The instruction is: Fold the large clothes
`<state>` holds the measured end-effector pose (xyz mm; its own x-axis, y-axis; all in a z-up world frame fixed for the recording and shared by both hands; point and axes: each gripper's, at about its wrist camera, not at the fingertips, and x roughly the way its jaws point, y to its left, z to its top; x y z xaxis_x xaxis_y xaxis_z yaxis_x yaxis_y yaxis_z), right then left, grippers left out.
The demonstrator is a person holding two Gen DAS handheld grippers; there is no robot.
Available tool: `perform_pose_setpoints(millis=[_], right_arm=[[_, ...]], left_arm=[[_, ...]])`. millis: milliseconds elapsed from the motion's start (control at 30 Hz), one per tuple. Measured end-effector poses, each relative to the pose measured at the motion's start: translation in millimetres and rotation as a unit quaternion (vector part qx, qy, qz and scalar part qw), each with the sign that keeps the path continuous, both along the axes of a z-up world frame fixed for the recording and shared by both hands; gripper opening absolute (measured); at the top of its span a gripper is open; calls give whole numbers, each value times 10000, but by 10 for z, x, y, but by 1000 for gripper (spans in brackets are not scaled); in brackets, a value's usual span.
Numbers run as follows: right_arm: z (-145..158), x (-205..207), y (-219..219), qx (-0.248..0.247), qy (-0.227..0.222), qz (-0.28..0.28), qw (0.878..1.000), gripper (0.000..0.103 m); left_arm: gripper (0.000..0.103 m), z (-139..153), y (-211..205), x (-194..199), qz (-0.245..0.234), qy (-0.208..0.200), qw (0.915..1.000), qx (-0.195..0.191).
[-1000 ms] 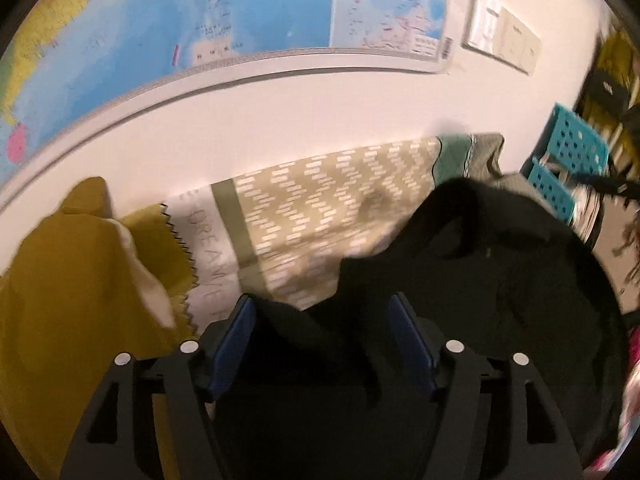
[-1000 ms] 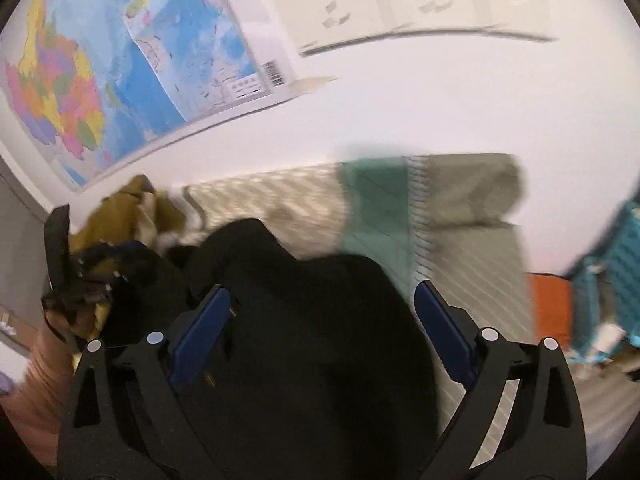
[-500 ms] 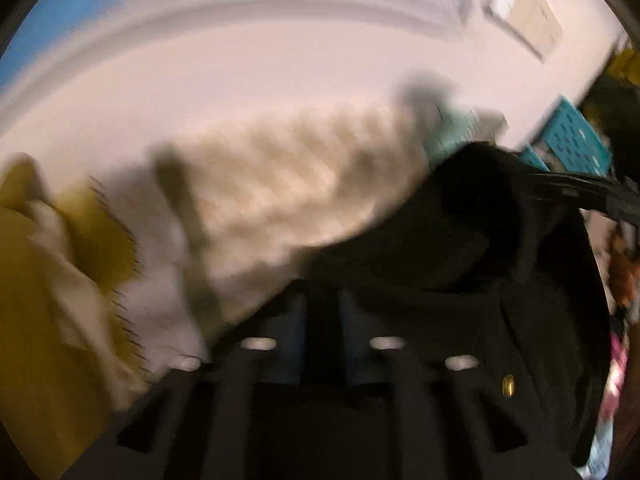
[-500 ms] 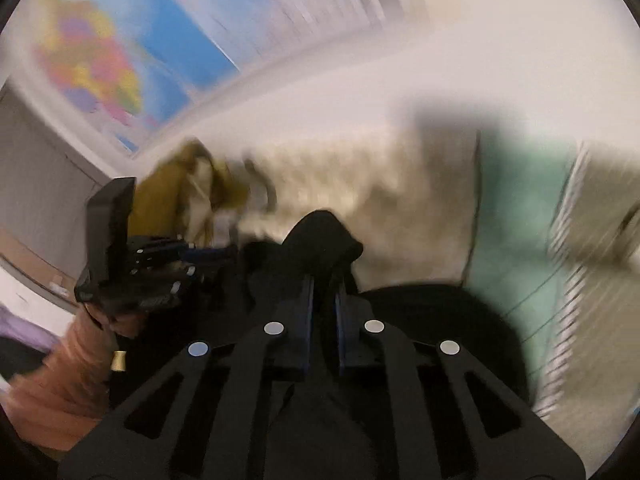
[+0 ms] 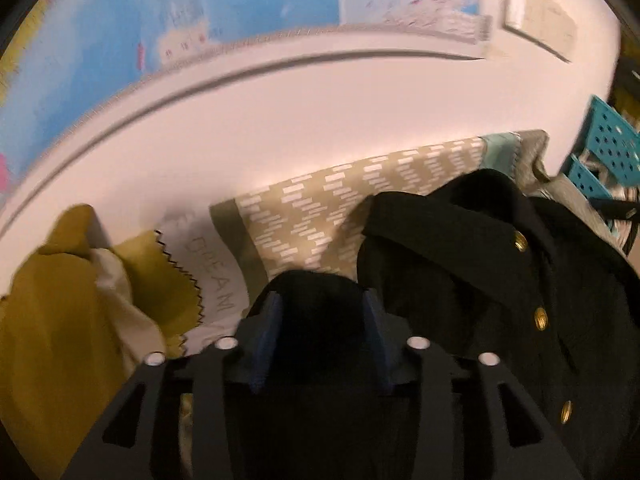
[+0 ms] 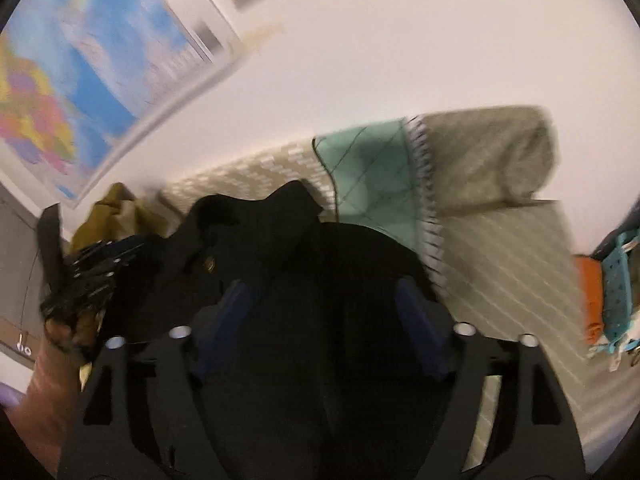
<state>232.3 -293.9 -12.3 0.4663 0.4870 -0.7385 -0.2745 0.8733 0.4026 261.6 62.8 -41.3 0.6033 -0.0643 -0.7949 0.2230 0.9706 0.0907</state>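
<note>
Left claw (image 5: 324,312): seen with its jaws parting, a fold of the black coat (image 5: 460,300) bunched between the blue pads (image 5: 272,320); whether the pads press on it cannot be told.
Right claw (image 6: 324,300): seen with its jaws spreading wide over the same black coat (image 6: 280,240); dark cloth lies between and under the fingers, and no pinch is shown.
Black coat: heaped on the patterned bedspread (image 5: 320,216), gold buttons (image 5: 540,318) running down its front, collar end toward the wall.
Mustard garment (image 5: 52,320): crumpled just beside the coat, at the left claw's outer side, over a pale lining.
Bedspread: beige with white dashes, a mint quilted panel (image 6: 368,176) and a grey-green section beyond.
Person's hand (image 6: 72,312): gloved in black, seen on the left claw's body from the right camera.
Backdrop: world map (image 5: 140,32) pinned on a white wall; teal perforated basket (image 5: 604,152) at the bed's far edge.
</note>
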Motion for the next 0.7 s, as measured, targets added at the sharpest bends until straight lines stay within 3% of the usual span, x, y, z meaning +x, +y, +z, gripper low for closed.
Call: perform_pose_setpoints(millis=[67, 167, 333, 433, 467, 500, 533, 567, 700], right_arm=[[122, -332, -258, -20, -110, -105, 9999, 89], [137, -870, -667, -50, 86, -267, 9996, 89], [-206, -1735, -984, -336, 687, -426, 9962, 87], [-378, -2143, -936, -32, 926, -359, 9951, 84], [-405, -2207, -876, -42, 952, -344, 9949, 75], [-448, -2305, -833, -1, 978, -277, 9948, 44], [-476, -2348, -786, 75, 1002, -211, 9947, 29], [-469, -2336, -737, 113, 1015, -211, 9946, 4], [151, -2308, -746, -467, 400, -506, 9968, 3]], left_arm=[[50, 76, 4, -179, -208, -132, 9997, -16], [54, 121, 50, -476, -394, -232, 9990, -19], [58, 99, 52, -798, -565, -124, 9983, -55], [58, 26, 29, -941, -612, -19, 9981, -61], [58, 7, 30, -997, -623, 8, 9980, -85], [59, -18, 32, -1025, -617, 19, 9980, -103], [59, -33, 40, -1101, -623, 32, 9980, -134], [59, -41, 42, -1172, -620, 47, 9980, -134], [59, -37, 97, -1368, -585, 46, 9982, -105]])
